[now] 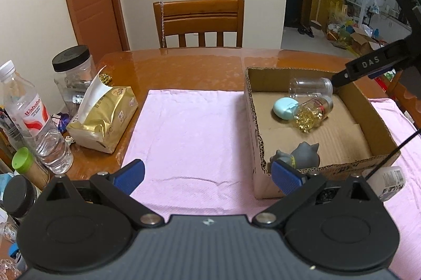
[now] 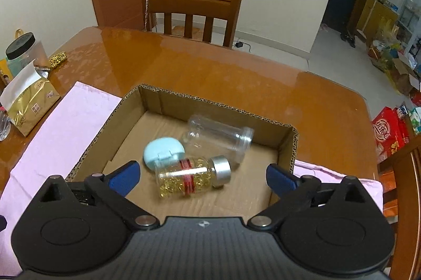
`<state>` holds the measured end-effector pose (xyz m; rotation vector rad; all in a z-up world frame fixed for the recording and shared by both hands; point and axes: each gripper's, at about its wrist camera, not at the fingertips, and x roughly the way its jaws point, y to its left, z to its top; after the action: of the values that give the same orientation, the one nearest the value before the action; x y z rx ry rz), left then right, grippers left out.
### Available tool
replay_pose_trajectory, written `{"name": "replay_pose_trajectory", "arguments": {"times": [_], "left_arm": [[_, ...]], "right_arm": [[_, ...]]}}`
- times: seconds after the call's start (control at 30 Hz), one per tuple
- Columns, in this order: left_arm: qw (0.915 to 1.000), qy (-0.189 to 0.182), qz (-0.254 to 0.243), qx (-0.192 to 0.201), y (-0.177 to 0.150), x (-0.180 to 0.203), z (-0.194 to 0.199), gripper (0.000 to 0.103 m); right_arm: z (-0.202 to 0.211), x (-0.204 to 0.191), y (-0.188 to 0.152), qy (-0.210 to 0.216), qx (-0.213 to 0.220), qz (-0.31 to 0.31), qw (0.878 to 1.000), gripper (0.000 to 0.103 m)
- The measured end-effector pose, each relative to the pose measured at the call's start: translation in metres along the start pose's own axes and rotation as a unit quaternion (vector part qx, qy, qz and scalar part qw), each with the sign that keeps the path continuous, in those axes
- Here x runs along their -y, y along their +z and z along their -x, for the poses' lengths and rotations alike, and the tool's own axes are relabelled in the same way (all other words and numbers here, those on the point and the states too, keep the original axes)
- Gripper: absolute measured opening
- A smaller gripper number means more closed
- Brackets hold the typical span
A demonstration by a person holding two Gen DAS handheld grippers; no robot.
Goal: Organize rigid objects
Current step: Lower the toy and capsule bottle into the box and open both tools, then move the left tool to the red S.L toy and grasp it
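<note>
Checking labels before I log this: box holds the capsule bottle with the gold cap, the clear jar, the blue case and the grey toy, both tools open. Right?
One thing is off: the capsule bottle has a silver cap, not gold, as the right wrist view shows. The rest stands: the clear jar, blue case and grey toy lie in the box, and the left tool and right tool are open.
</note>
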<state>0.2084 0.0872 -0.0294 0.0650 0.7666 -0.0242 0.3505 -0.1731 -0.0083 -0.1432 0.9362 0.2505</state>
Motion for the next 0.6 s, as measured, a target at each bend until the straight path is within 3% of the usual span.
{"name": "replay_pose_trajectory", "arguments": {"times": [0.33, 0.6], "left_arm": [[0.9997, -0.01, -0.02, -0.005, -0.005, 0.006, 0.003, 0.102], [0.9983, -0.03, -0.045, -0.022, -0.017, 0.017, 0.006, 0.102]], "right_arm": [[0.026, 0.006, -0.036, -0.018, -0.008, -0.035, 0.999, 0.103], [0.049, -0.001, -0.088, -0.033, -0.011, -0.082, 0.996, 0.103]]}}
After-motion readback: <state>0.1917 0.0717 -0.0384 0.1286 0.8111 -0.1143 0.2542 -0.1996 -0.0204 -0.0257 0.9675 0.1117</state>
